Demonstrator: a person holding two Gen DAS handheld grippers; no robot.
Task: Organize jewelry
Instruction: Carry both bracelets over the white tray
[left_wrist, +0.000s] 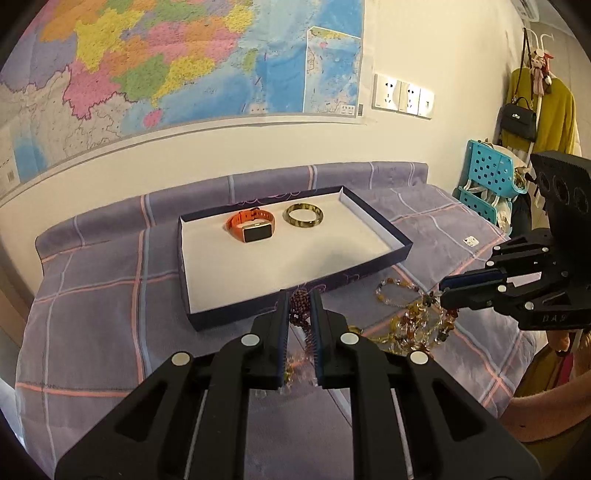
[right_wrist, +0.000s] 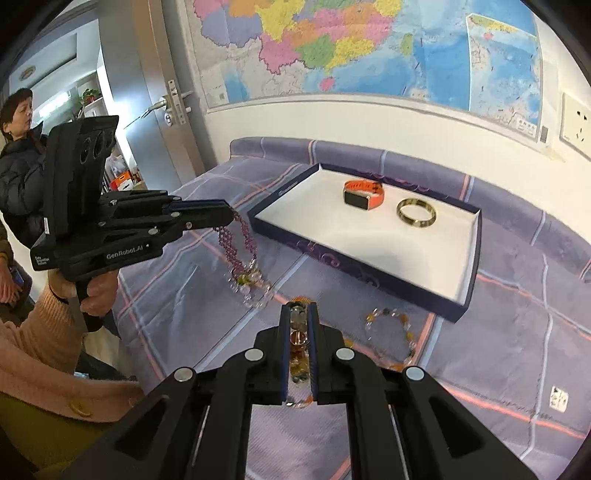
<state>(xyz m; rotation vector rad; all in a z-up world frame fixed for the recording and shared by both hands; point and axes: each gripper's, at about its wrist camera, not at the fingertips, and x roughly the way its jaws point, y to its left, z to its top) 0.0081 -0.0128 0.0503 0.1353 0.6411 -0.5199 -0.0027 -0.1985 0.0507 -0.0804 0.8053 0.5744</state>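
- On the left, I have the left gripper (right_wrist: 231, 218) pinched on the purple-red end of a long beaded necklace (right_wrist: 242, 258); the strand hangs below its tips, and the clear and yellow beads lower down seem to brush the bed (right_wrist: 177, 306).
- Toward the middle, my right gripper (right_wrist: 298, 314) is pressed together on the amber-and-clear stretch of what I take to be the same necklace, beads showing in the narrow gap between its fingers (right_wrist: 284, 332).
- So I judge the step in hand as the two-handed lift of the necklace, each gripper holding one end.
- Just right of that, a smaller bead bracelet (right_wrist: 391, 332) lies loose on the bed, near the front wall of the tray (right_wrist: 369, 280) and not yet sorted.
- Further right, inside the tray, an orange watch (right_wrist: 360, 195) and a greenish-gold bangle (right_wrist: 416, 214) already sit side by side, apart from each other.
- Next, I think both grippers need to carry the strand over the tray's near wall without snagging it, then lower it onto the bare white floor in front of the watch and bangle, keeping the beads from tangling.
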